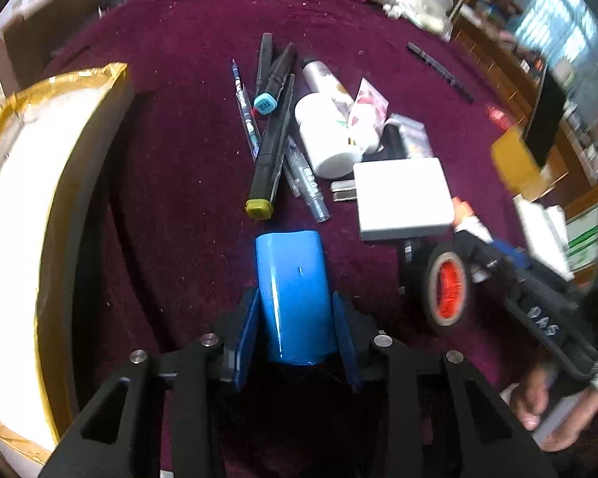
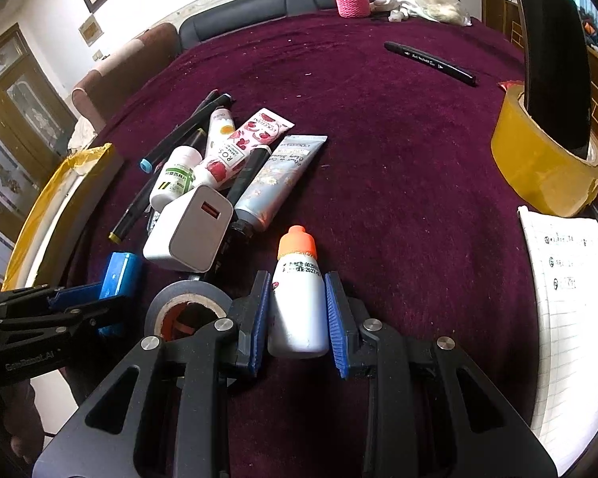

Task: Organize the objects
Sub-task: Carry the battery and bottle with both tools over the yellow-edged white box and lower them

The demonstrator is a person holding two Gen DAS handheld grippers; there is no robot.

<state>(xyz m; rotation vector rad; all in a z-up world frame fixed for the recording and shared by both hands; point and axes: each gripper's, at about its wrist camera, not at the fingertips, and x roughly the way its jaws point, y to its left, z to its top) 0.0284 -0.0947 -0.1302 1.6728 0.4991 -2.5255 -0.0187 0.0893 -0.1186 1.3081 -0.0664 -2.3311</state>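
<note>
- Blue block (image 1: 293, 298), glossy and rectangular, sits between the 2 pads of the left gripper (image 1: 293, 334); jaws are closed against its 2 long sides, so it reads as clamped. From the right wrist view the same block (image 2: 117, 275) is at 9 o'clock, just beside the box.
- White bottle with orange cap (image 2: 297, 298) lies between the pads of the right gripper (image 2: 297, 318); jaws are pressed on both flanks of its body, cap pointing to 12 o'clock. Gripping the body rather than the cap likely gives flatter contact.
- Box with yellow-taped rim (image 1: 59, 91) stands at 9 o'clock of the left gripper, interior pale. Judgement: it is the probable bin, which explains the left gripper's position close by.
- Unsorted heap on the maroon cloth (image 2: 378, 119) at 11 o'clock of the right gripper: white charger (image 2: 187, 231), 2 cream tubes, a small pill bottle (image 2: 175, 177), markers (image 1: 271, 151).
- Black tape roll (image 2: 187, 310) touches the right gripper's left finger; risk of dragging it on lift.
- 1 marker (image 2: 430, 61) lies well apart at 1 o'clock; yellow tape roll (image 2: 546, 167) at 2 o'clock.
- Whether either item is lifted off the cloth: cannot tell.
</note>
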